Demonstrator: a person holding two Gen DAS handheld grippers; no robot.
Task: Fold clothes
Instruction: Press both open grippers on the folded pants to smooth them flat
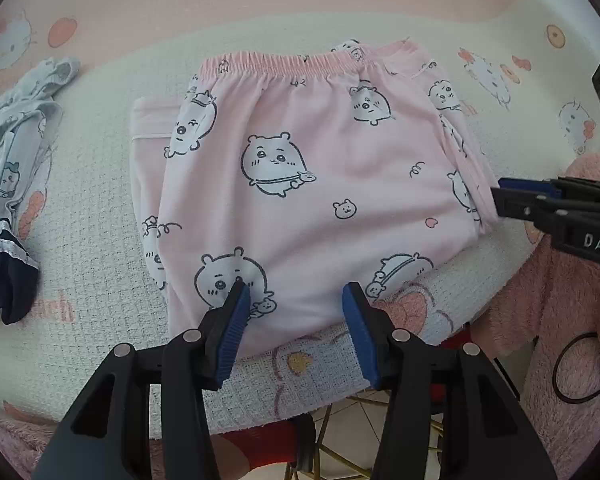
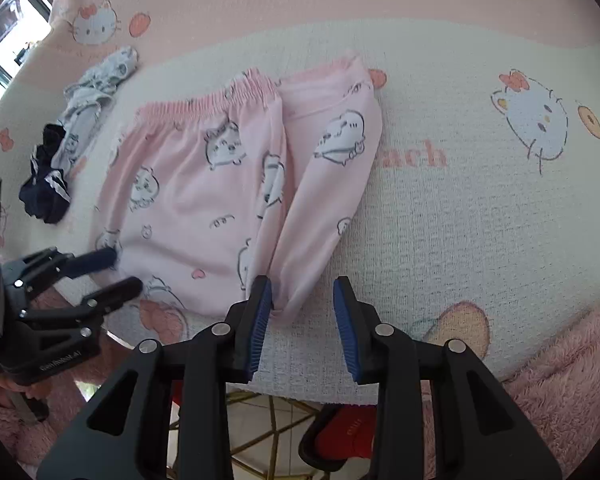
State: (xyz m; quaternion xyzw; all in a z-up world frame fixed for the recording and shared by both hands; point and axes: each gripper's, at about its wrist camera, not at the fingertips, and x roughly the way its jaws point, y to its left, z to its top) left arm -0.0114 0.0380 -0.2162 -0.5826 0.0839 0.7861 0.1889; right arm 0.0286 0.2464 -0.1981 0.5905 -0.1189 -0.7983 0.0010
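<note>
Left gripper (image 1: 296, 294): jaws apart, nothing clamped, over the pink pyjama trousers' (image 1: 308, 184) near edge.
Right gripper (image 2: 302, 292): jaws apart, fabric fold between, unpinched.

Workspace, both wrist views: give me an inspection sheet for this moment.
Surface: towel cover with cat-and-peach print.
Job's things: pink pyjama trousers, folded, waistband at far side.
Clutter: grey printed garment and navy garment, left of trousers.
Grippers: left gripper open over near hem; right gripper open, fold's corner between the pads.
Cables: black loop by a hand.
Surroundings: pink fleece sleeves, tiled floor below.
</note>
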